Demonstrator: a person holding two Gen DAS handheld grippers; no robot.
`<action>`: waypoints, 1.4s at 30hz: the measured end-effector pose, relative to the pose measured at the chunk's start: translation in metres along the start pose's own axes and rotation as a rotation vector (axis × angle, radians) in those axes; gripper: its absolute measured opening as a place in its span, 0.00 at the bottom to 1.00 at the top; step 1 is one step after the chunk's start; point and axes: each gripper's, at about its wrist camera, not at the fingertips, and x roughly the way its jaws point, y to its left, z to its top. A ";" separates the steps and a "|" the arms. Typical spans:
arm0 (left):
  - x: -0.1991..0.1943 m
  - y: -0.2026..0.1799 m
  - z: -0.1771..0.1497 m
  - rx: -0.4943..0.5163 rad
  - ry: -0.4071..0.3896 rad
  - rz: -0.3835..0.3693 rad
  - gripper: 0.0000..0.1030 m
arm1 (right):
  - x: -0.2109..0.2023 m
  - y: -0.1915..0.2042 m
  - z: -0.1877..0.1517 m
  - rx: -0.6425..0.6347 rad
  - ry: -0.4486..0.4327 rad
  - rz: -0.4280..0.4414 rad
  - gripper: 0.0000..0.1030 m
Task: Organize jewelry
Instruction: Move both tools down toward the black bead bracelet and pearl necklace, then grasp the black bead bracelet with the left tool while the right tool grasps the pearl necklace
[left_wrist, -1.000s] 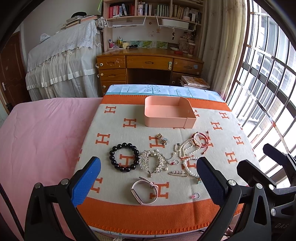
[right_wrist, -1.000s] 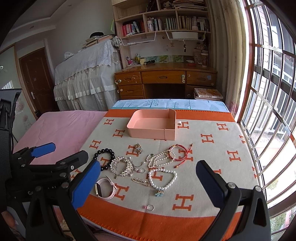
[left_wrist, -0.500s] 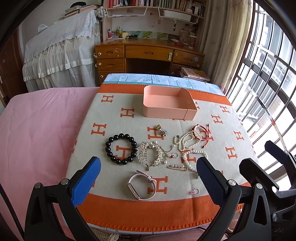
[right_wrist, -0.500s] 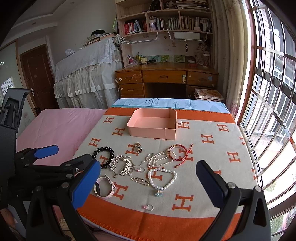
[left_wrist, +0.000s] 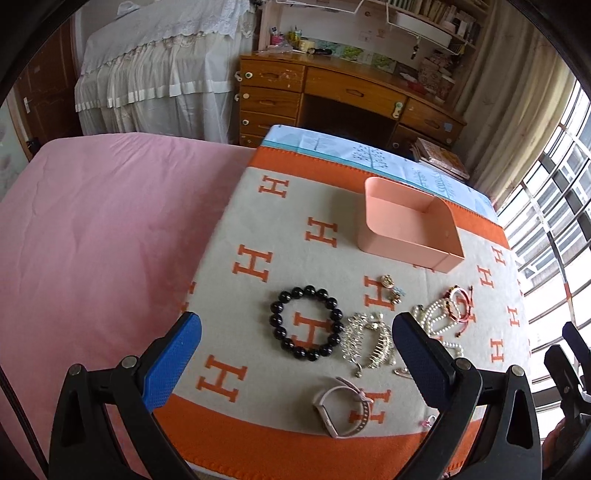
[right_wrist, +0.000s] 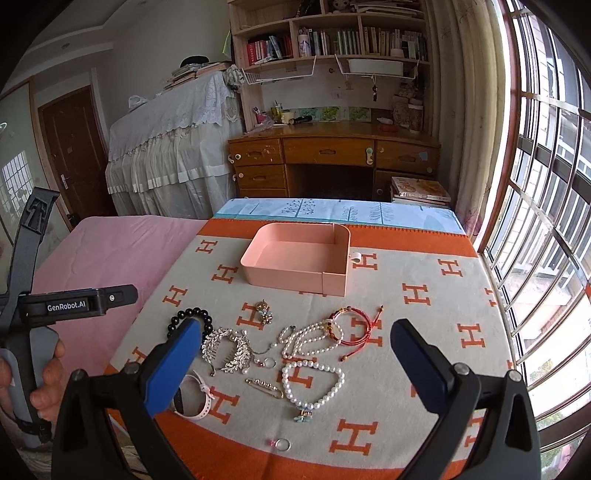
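Both grippers, left (left_wrist: 295, 354) and right (right_wrist: 295, 354), have jaws wide open and empty. Since a second ago the left view has swung toward the pink bed (left_wrist: 96, 229) and lowered over the black bracelet (left_wrist: 306, 323), likely the first pick; nothing has moved. All jewelry lies on the H-patterned blanket (right_wrist: 424, 295), near side of the empty tray (right_wrist: 295, 266): comb (right_wrist: 227, 349), pearls (right_wrist: 314, 384), red cord (right_wrist: 354, 325), watch (left_wrist: 343, 410), ring (right_wrist: 282, 444). Left handle reads "GenRobot.AI" (right_wrist: 66, 306).

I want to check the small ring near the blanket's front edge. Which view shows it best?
The right wrist view: the ring lies in the open there. In the left wrist view the left gripper's finger hides most of it.
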 end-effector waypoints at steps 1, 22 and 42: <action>0.004 0.004 0.003 -0.005 0.000 0.011 0.99 | 0.006 -0.001 0.004 -0.004 0.008 0.000 0.95; 0.140 0.010 -0.002 0.113 0.220 0.118 0.92 | 0.117 -0.067 0.013 0.141 0.272 -0.008 0.74; 0.178 0.005 0.001 0.088 0.328 0.080 0.79 | 0.200 -0.079 -0.008 0.194 0.527 0.141 0.34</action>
